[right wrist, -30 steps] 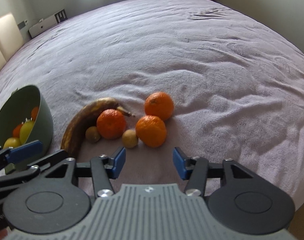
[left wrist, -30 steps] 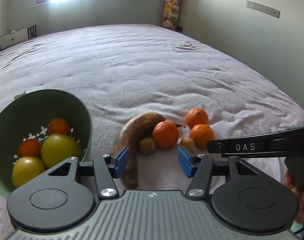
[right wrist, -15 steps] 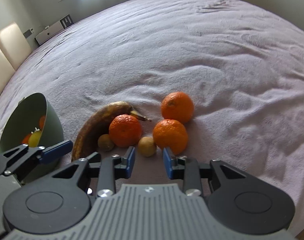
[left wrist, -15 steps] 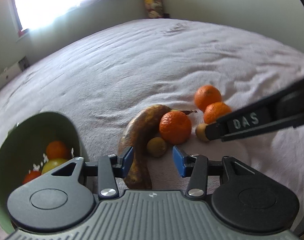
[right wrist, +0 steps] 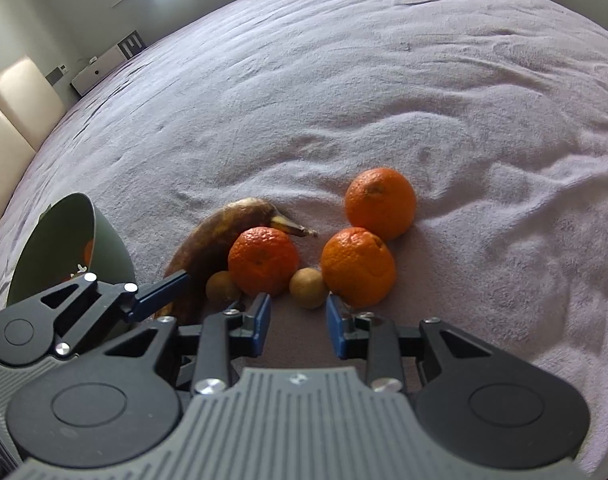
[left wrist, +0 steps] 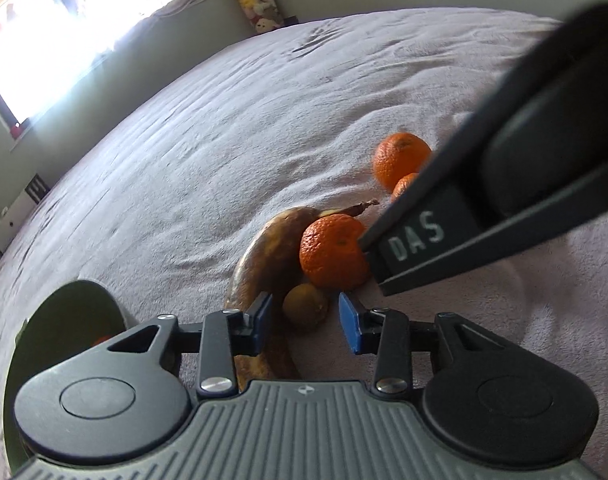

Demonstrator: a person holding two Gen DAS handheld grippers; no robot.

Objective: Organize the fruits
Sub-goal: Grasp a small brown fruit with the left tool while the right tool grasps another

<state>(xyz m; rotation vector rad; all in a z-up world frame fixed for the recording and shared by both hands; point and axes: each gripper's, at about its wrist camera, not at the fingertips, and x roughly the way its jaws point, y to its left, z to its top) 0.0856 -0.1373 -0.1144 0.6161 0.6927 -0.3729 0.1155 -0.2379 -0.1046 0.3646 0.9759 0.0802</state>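
Observation:
A browned banana (right wrist: 223, 232), three oranges (right wrist: 263, 266) (right wrist: 358, 266) (right wrist: 380, 202) and two small brown fruits lie clustered on the mauve bedspread. My right gripper (right wrist: 297, 320) stands narrowly open, low over the bed, with the right small fruit (right wrist: 308, 288) just beyond its tips and untouched. My left gripper (left wrist: 305, 322) is closing. The left small fruit (left wrist: 306, 306) sits in its gap with the blue pads clear of it, and its left finger (left wrist: 259, 320) hangs over the banana (left wrist: 263, 256). A green bowl (right wrist: 63, 248) with fruit inside stands at the left.
The right gripper's black body (left wrist: 484, 200) crosses the left wrist view and hides part of the far oranges (left wrist: 400, 158). The bedspread (right wrist: 384, 80) stretches wide and rumpled beyond the fruit. Cream chair backs (right wrist: 11, 120) and a window wall stand past the bed's far edge.
Both grippers have narrowed and sunk closer to the fruit cluster. The left one has rolled and lined up on the left small fruit, and the right gripper's body now looms larger in its view.

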